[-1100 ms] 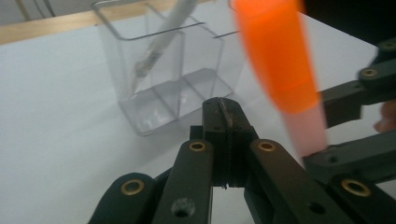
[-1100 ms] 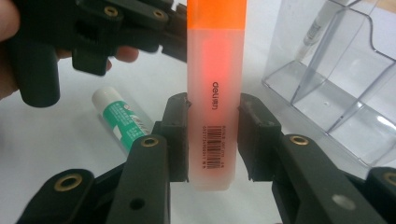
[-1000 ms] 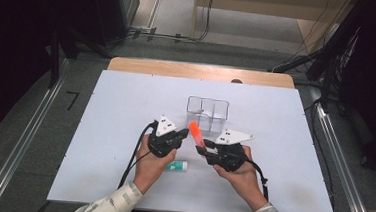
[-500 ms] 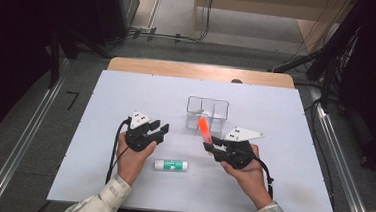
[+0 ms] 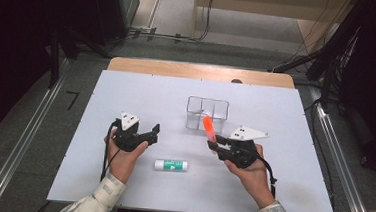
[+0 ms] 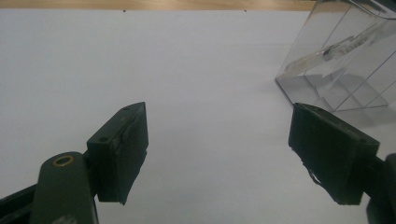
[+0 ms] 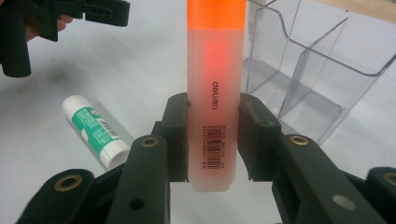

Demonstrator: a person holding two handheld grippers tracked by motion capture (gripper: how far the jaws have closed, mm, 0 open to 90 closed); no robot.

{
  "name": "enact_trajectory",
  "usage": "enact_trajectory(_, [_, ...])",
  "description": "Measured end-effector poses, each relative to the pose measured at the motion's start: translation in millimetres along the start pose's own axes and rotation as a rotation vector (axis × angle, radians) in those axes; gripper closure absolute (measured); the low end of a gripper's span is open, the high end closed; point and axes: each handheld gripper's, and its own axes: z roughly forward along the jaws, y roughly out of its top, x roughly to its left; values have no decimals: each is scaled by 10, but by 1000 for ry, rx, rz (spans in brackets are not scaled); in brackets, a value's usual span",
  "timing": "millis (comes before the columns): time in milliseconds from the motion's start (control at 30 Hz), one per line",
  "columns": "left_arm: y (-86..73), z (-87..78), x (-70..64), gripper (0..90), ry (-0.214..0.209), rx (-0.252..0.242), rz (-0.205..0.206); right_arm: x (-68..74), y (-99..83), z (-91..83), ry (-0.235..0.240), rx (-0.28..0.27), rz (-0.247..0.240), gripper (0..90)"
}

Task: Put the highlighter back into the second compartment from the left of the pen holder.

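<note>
Orange highlighter [image 7: 215, 93] pinched near its base by right gripper [image 5: 217, 146], held upright just beside the clear organizer [image 5: 207, 113], probably to drop in tip-up. Organizer seems to hold one pen-like item; hard to tell. Left gripper [image 5: 153, 132] spread, empty. Glue stick [image 5: 171, 165] lies between the hands.

A white table top [image 5: 120, 181] with a wooden far edge [image 5: 201, 72] stands on a grey floor [image 5: 18, 139]. Metal rails [image 5: 22, 147] run along the floor on both sides of the table, and black cables [image 5: 156, 33] lie on the floor beyond it. Dark equipment [image 5: 32, 15] occupies the room at left and right, and pale wooden furniture [image 5: 263, 1] stands at the far end.
</note>
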Motion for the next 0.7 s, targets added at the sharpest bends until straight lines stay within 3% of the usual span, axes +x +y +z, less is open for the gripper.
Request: enact_trajectory(700, [-94, -106, 120, 204, 2, 23, -10, -264, 104, 47, -49, -52, 90, 646])
